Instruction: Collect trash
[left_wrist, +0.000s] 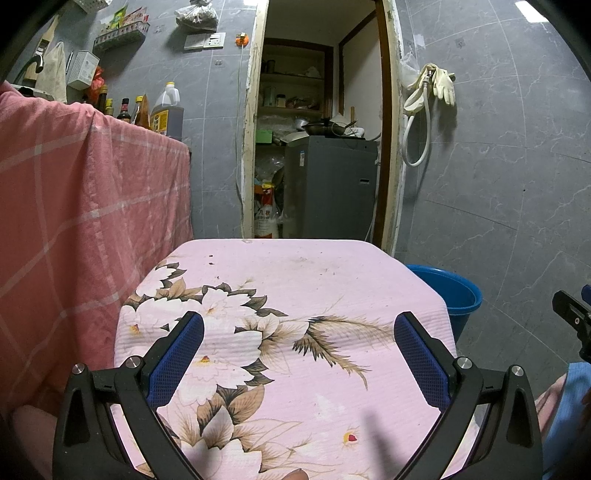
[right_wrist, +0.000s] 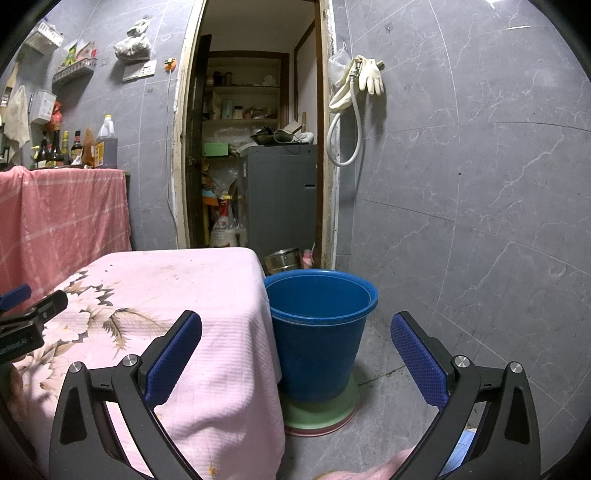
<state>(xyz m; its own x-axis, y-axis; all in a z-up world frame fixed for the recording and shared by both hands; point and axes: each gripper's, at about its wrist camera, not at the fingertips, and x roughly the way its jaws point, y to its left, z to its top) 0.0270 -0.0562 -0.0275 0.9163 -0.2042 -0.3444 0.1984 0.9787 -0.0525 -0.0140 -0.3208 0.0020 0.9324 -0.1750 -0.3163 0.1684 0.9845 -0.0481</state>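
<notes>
A small table under a pink floral cloth (left_wrist: 295, 280) fills the lower half of the left wrist view; only tiny dark specks lie on it near the far edge. My left gripper (left_wrist: 298, 325) hovers above the cloth, open and empty. A blue bucket (right_wrist: 321, 325) stands on the floor right of the table (right_wrist: 207, 295), on a green base (right_wrist: 321, 413). My right gripper (right_wrist: 295, 325) is open and empty, held in front of the bucket and the table's right edge. The bucket (left_wrist: 450, 291) also shows past the table's right corner. No trash item is visible.
A counter draped in a red checked cloth (left_wrist: 74, 206) stands left of the table, with bottles (left_wrist: 166, 110) on top. Behind is an open doorway (left_wrist: 317, 122) into a cluttered storeroom. A grey tiled wall (right_wrist: 480, 184) with hanging gloves (right_wrist: 369, 75) lies right.
</notes>
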